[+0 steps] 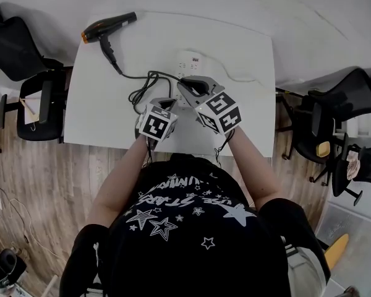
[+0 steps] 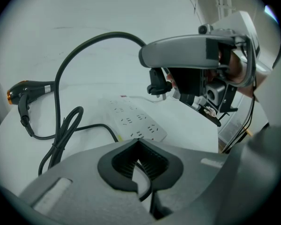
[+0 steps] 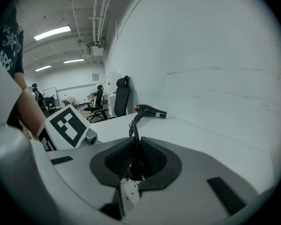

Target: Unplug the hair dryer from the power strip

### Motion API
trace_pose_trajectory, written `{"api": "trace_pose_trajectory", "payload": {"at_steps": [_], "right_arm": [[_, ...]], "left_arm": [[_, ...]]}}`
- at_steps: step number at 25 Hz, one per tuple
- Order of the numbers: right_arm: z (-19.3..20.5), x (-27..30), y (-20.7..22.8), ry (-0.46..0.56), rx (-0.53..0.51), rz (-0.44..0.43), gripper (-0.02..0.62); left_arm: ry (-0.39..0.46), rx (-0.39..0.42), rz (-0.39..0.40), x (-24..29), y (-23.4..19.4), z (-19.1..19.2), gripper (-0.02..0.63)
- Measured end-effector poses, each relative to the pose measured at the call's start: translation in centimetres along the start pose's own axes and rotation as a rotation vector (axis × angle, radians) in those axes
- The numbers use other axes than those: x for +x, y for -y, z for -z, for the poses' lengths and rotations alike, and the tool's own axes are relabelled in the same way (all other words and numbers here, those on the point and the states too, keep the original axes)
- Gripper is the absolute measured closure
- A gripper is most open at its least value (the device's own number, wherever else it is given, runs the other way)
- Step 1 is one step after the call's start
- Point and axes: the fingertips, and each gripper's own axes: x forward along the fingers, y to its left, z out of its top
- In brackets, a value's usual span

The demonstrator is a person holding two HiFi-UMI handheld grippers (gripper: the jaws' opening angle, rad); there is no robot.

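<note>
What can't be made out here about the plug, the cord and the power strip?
- Plug prongs: in the right gripper view they are hidden by the pads of the right gripper, shut on it; in the head view they are too small.
- Whether the left gripper clamps the black cord or it lies beneath: left gripper view, pads cover it.
- Power strip near end: head view, the right gripper covers it.
</note>
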Motion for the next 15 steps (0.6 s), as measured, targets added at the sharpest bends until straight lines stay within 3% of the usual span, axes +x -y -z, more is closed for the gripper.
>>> {"api": "trace_pose_trajectory", "payload": {"at_steps": [15], "right_arm": [[-0.4, -2.8, -3.5, 0.045, 0.036, 0.070, 0.548]], "left_arm": [[0.144, -0.082, 0.027, -5.0, 0.4, -0.4, 0.600]]}}
